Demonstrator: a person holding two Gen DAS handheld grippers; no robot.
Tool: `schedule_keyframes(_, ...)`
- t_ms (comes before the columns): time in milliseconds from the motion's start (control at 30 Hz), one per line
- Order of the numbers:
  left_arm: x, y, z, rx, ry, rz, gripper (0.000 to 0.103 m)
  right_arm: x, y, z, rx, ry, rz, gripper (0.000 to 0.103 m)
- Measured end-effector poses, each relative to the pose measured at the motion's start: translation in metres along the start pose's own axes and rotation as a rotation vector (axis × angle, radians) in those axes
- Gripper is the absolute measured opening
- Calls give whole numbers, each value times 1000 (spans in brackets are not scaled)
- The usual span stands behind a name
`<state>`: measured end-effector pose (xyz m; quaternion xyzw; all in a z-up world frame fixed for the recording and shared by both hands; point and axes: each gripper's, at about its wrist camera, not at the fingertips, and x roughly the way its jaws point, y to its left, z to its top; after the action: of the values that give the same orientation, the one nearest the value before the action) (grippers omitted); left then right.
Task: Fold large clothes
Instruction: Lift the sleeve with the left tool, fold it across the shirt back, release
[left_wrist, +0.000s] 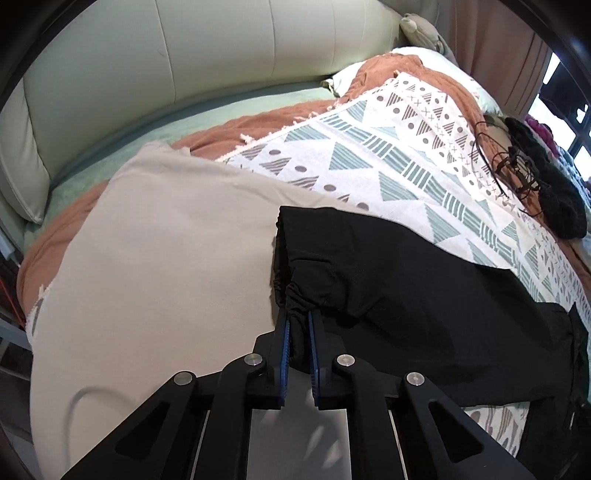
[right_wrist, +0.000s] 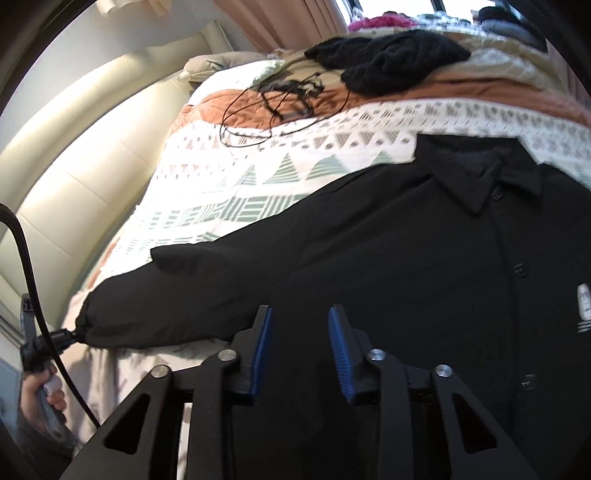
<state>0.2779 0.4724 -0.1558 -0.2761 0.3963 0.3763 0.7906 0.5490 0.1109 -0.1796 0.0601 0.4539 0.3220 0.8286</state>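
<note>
The left gripper (left_wrist: 298, 321), jaws clenched on the gathered elastic cuff (left_wrist: 293, 291) of a black collared button-front jacket (right_wrist: 388, 236), holds that sleeve end above a plain beige cloth (left_wrist: 155, 266); the jacket lies front-up across a white bedspread printed with teal and grey triangles (left_wrist: 369, 147), its sleeve stretched toward the padded cream headboard (left_wrist: 147, 59). The right gripper (right_wrist: 300, 332) hovers over the jacket's body with its blue-padded jaws released and apart, grasping nothing. Beyond the collar (right_wrist: 476, 184), a tangle of thin black cord (right_wrist: 280, 96) and a black knitted garment (right_wrist: 384, 55) rest on the rust-brown blanket (right_wrist: 443, 88).
</note>
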Motion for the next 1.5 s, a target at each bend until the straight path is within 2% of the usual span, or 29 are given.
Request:
schedule_keyframes(67, -19, -5, 7, 10, -30, -30, 7, 18, 4, 1, 31, 34, 41, 20)
schedule_keyframes(133, -43, -13, 15, 28, -65, -63, 6, 36, 5, 1, 53, 62, 47, 17)
schedule_keyframes(200, -69, -23, 21, 48, -101, -92, 6, 54, 5, 0, 77, 89, 56, 17)
schedule_keyframes(300, -105, -43, 30, 84, -149, -138, 5, 85, 3, -5, 79, 180, 49, 17)
schedule_keyframes(400, -142, -63, 36, 128, -200, -173, 4, 77, 1, -6, 69, 192, 63, 16)
schedule_keyframes(500, -177, -87, 40, 166, -249, -212, 3, 45, -3, -10, 57, 207, 75, 19)
schedule_keyframes(533, -186, -94, 40, 176, -262, -225, 3, 22, -5, -14, 29, 185, 65, 25)
schedule_keyframes(567, -197, -103, 40, 190, -274, -236, 3, 3, -7, -18, 8, 164, 46, 37)
schedule_keyframes(667, -227, -133, 39, 232, -312, -265, 3, -52, -21, -31, -13, 95, -5, 58)
schedule_keyframes(800, -265, -175, 32, 283, -347, -301, 3, -124, -54, -49, -6, 15, -101, 60)
schedule_keyframes(933, -299, -226, 19, 358, -390, -310, 3, -171, -97, -65, 82, -75, -107, 66)
schedule_keyframes(1067, -325, -277, 5, 423, -411, -320, 3, -186, -134, -67, 130, -115, -164, 66)
schedule_keyframes(1233, -344, -346, -12, 501, -427, -340, 3, -199, -182, -61, 244, -112, -121, 66)
schedule_keyframes(1500, -337, -453, -52, 615, -405, -386, 3, -237, -231, -64, 310, -156, -135, 66)
